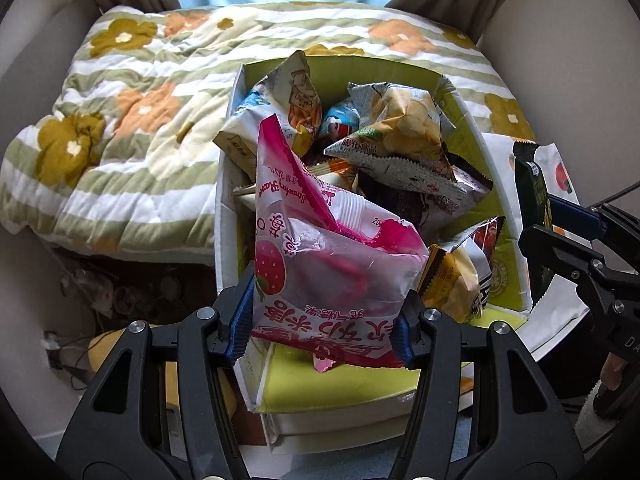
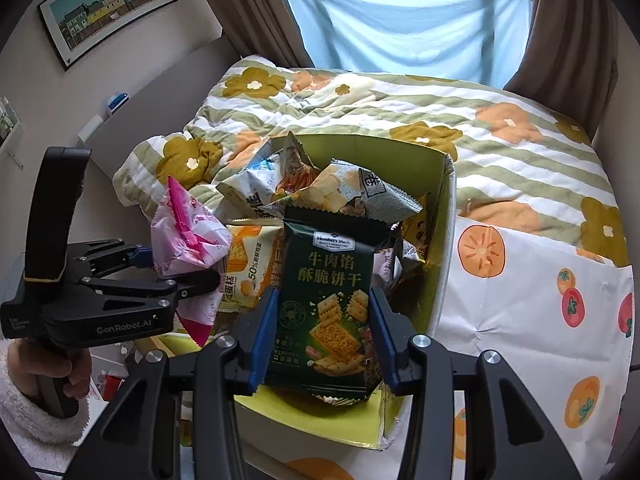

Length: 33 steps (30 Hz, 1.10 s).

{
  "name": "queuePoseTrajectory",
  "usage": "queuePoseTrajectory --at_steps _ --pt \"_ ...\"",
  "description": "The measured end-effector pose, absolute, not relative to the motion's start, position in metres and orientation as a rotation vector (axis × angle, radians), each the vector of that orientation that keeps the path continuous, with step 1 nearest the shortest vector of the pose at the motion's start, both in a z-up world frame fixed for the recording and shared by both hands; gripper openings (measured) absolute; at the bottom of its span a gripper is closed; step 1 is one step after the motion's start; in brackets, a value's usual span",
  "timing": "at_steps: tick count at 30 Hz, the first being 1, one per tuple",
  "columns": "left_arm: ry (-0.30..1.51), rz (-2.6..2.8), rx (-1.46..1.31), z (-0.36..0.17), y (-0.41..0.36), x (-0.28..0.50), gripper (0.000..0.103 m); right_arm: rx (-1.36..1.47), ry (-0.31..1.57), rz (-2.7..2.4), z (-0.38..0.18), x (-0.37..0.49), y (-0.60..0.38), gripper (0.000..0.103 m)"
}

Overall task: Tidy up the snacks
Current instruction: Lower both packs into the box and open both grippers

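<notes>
Bed [image 2: 520, 168]: covered by a quilt [image 1: 132, 120] in green and white stripes with mustard and orange flowers, rumpled at its near left corner. Lying on it: a white cloth [image 2: 532, 312] printed with orange persimmons, at the right, and an open cardboard box [image 2: 444, 248] with a lime-green interior, its right wall just beside that cloth.

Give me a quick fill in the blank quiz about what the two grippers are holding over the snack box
1. The left gripper is shut on a ____ strawberry candy bag.
2. The right gripper is shut on a dark ____ cracker packet.
3. Both snacks are held above an open ____ that stands on the floral quilt.

Missing words: pink; green; box
</notes>
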<state>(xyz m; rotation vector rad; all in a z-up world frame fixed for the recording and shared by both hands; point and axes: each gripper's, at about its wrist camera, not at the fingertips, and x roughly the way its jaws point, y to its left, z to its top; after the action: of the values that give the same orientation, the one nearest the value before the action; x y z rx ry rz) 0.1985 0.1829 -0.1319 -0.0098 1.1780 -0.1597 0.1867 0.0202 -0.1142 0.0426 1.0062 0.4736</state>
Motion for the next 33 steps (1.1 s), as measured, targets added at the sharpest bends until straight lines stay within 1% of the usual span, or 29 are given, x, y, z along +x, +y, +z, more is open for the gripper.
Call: queuePoseTrajectory --at_steps 1,3,4,5,6,7,18,28,29,30,31,32,33 --pt "1.192 -0.163 -0.013 -0.134 0.181 0.200 0.053 0.037 1.005 0.477 -0.114 0.187 0.020 0.041" --pt "1.205 -0.156 -0.011 -0.137 0.177 0.200 0.058 0.024 0.999 0.486 -0.114 0.187 0.021 0.041" --pt "1.205 -0.150 -0.005 -0.137 0.174 0.199 0.072 0.023 0.997 0.489 -0.114 0.188 0.020 0.041" --pt "1.200 -0.147 -0.004 -0.137 0.173 0.197 0.094 0.025 0.995 0.495 -0.115 0.189 0.018 0.041" --pt "1.184 -0.148 -0.006 -0.135 0.172 0.193 0.101 0.030 0.995 0.499 -0.115 0.189 0.018 0.041" --pt "1.164 -0.153 -0.011 -0.132 0.172 0.189 0.103 0.034 0.995 0.502 -0.116 0.189 0.017 0.041" --pt "1.116 -0.086 -0.018 -0.121 0.188 0.166 0.103 0.022 1.009 0.546 -0.117 0.187 0.034 0.041" --pt "1.130 -0.034 0.000 -0.135 0.213 0.163 0.103 0.034 1.072 0.592 -0.131 0.211 0.073 0.041" --pt "1.134 -0.028 0.005 -0.138 0.214 0.163 0.103 0.041 1.078 0.592 -0.132 0.213 0.075 0.045" --pt "1.137 -0.021 0.011 -0.140 0.216 0.163 0.103 0.046 1.082 0.585 -0.134 0.214 0.076 0.056" --pt "1.138 -0.019 0.013 -0.142 0.217 0.163 0.103 0.052 1.083 0.573 -0.135 0.214 0.077 0.065" --pt "1.136 -0.022 0.012 -0.143 0.218 0.162 0.103 0.059 1.080 0.563 -0.135 0.214 0.076 0.085" --pt "1.133 -0.028 0.009 -0.144 0.219 0.162 0.103 0.072 1.077 0.545 -0.136 0.212 0.074 0.097"
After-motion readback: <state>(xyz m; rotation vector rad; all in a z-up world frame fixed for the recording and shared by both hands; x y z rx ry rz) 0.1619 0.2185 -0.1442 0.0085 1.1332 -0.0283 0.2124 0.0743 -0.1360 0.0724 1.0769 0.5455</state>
